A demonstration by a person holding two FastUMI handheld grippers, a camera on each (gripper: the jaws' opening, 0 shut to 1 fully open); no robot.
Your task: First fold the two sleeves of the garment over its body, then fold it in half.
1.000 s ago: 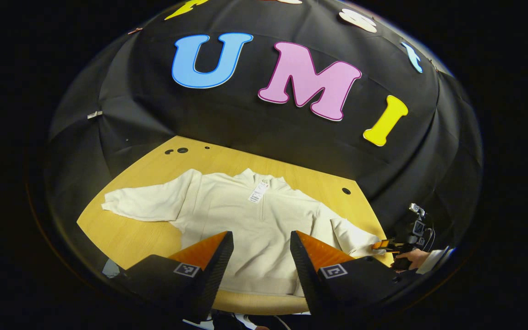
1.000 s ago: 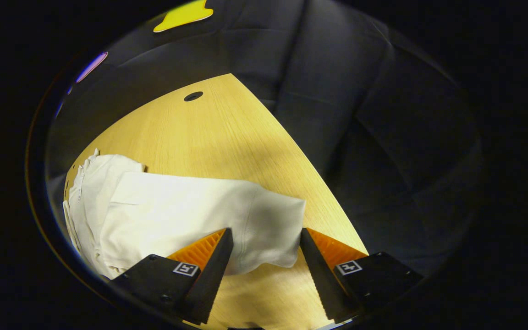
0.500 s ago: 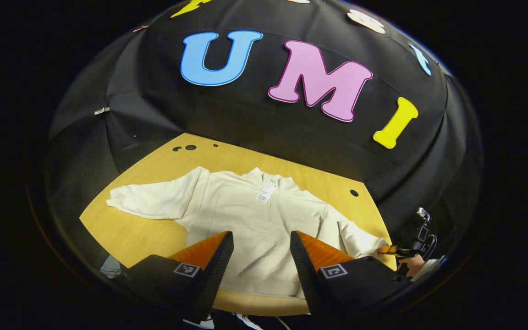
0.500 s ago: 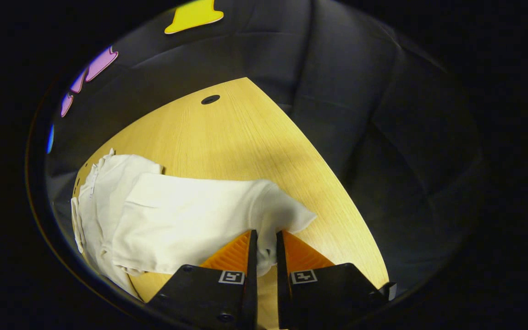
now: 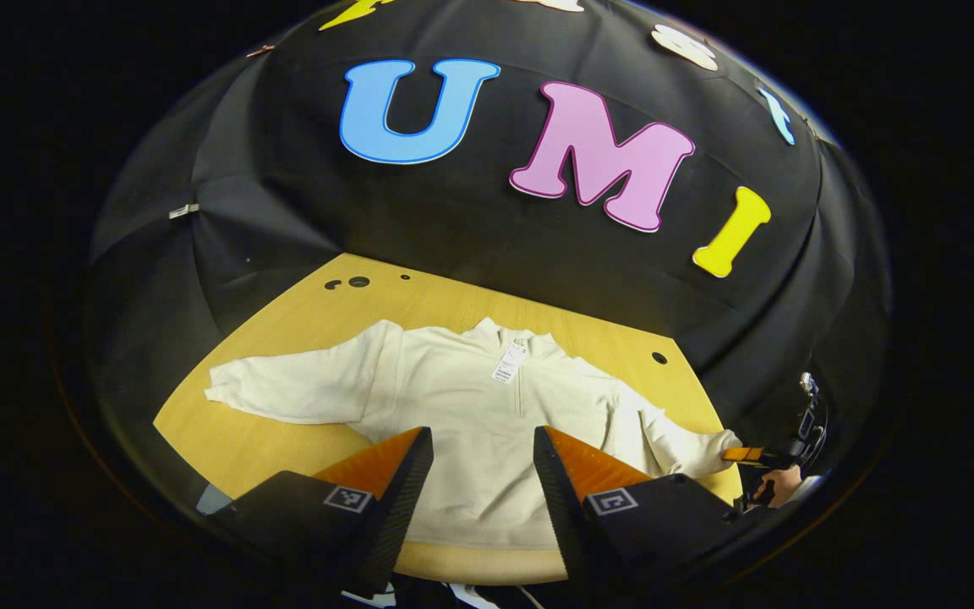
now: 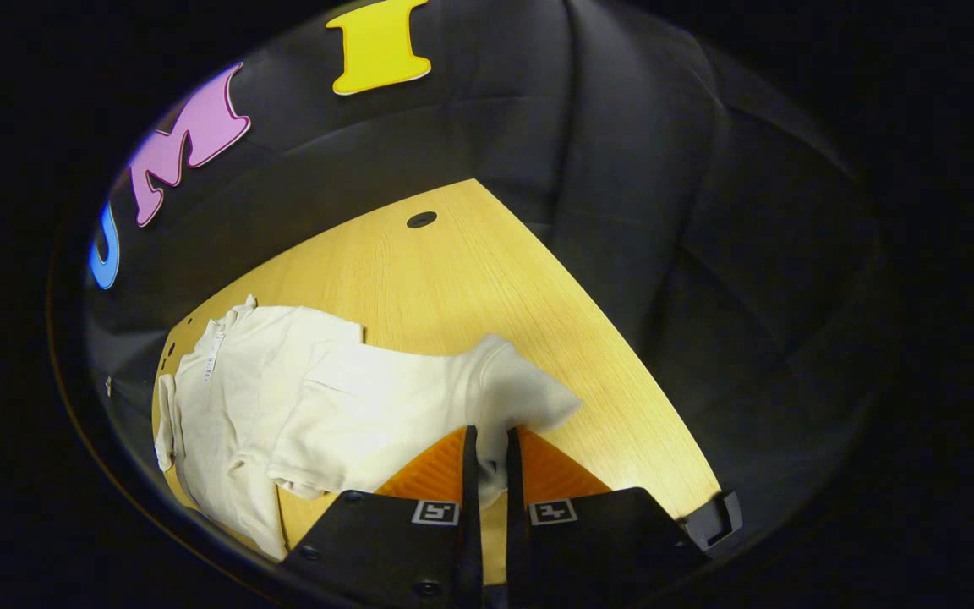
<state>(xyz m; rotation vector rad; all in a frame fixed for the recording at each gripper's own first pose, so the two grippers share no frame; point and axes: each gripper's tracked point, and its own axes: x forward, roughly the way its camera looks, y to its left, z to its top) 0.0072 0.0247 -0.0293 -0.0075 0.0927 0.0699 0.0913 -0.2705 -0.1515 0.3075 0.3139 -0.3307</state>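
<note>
- Left gripper view is showing a wooden table with a cream garment lying flat on it, sleeves spread.
- My right gripper is pinching the right sleeve cuff, starting the first fold; next I judge it needs carrying over the body.
- My left gripper is hovering wide open, holding nothing.

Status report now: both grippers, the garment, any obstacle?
Right gripper shut on sleeve cuff. Left gripper open above garment. Both sleeves unfolded. Nothing in the way.
</note>
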